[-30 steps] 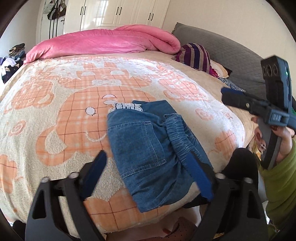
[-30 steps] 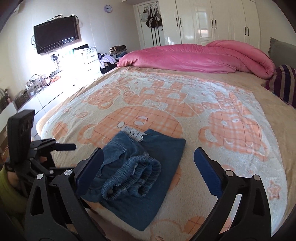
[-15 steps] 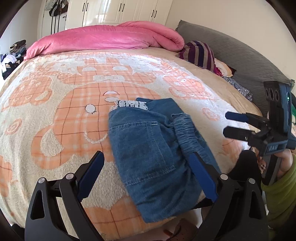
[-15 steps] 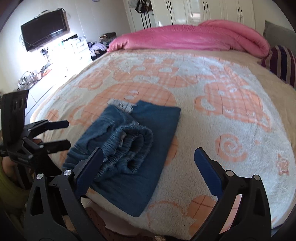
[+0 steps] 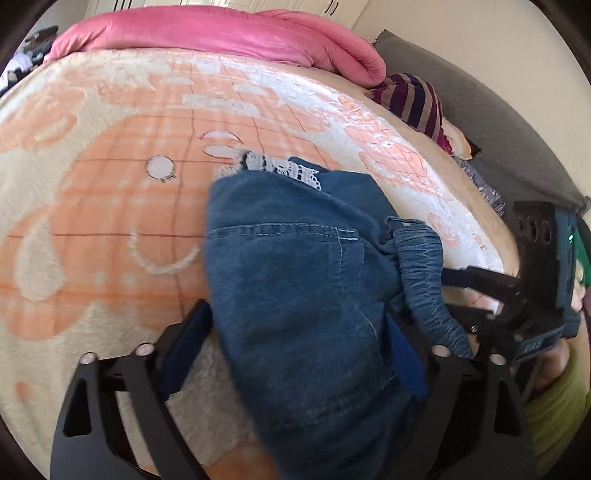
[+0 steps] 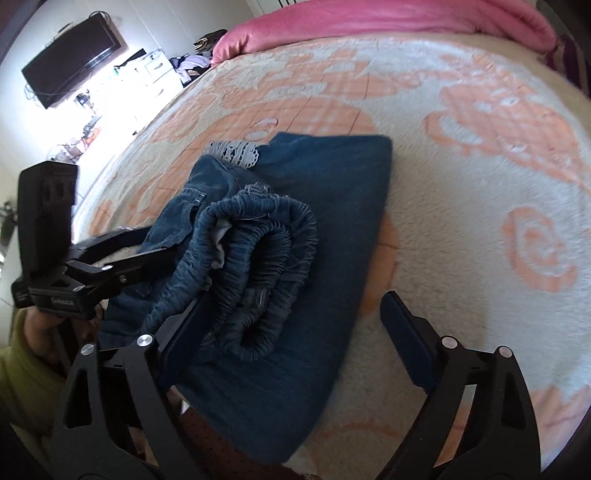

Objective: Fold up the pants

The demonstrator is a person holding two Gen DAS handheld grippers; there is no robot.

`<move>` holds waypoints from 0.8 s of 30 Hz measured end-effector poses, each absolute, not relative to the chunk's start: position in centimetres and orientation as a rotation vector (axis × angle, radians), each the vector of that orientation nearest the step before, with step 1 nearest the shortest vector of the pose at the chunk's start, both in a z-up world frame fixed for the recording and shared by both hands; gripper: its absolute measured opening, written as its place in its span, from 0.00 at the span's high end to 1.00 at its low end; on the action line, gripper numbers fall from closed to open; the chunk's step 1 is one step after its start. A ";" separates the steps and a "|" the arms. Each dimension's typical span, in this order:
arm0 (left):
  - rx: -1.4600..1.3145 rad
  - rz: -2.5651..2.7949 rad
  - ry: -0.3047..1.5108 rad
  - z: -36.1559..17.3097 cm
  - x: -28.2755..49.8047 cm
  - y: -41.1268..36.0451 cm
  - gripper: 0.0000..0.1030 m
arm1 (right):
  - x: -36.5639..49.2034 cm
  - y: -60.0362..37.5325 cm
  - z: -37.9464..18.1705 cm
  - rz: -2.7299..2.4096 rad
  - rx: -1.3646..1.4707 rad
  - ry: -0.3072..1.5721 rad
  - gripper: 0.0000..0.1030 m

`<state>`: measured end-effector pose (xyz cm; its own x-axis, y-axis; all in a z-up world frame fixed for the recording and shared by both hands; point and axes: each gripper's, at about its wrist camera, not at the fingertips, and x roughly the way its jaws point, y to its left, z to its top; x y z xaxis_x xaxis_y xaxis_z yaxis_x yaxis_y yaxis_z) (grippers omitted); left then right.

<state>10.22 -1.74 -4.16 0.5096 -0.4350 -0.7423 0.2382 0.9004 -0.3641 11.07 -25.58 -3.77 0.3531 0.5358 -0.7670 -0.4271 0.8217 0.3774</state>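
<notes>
Lengthwise, folded pants (image 5: 295,295) run from bed (image 5: 110,221) edge toward pink duvet (image 5: 221,33).

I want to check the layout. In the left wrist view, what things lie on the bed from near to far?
left gripper → denim pants → white lace trim → peach patterned blanket → pink duvet

No readable text anywhere. Small pale marking on side of right gripper (image 5: 447,295) body, right edge of left wrist view, too blurred to read. Similar pale label strip on left gripper (image 6: 162,245) body, left edge of right wrist view, also illegible.
</notes>
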 end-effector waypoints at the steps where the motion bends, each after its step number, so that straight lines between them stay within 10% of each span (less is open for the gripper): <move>1: -0.216 -0.413 0.950 -4.4 10.4 -2.1 0.22 | 11.2 -25.6 -3.9 0.634 0.130 1.036 0.20; 3: -0.233 -0.419 0.943 -4.4 10.7 -2.3 0.35 | 11.4 -25.4 -4.0 0.669 0.141 1.025 0.32; 5: -0.248 -0.429 0.933 -4.1 10.8 -2.6 0.51 | 11.5 -25.0 -4.0 0.747 0.181 1.016 0.66; 8: -0.234 -0.417 0.900 -3.3 10.5 -2.9 0.57 | 10.8 -24.2 -2.8 0.756 0.152 0.954 0.73; 24: -0.165 -0.325 0.773 2.2 18.9 0.0 0.61 | 20.7 -19.4 2.5 0.737 0.087 0.799 0.76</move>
<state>18.91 0.03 2.22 0.6694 -0.3473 -0.6567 0.2271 0.9373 -0.2642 20.67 -19.45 2.46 0.4653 0.6308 -0.6209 -0.5682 0.7508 0.3370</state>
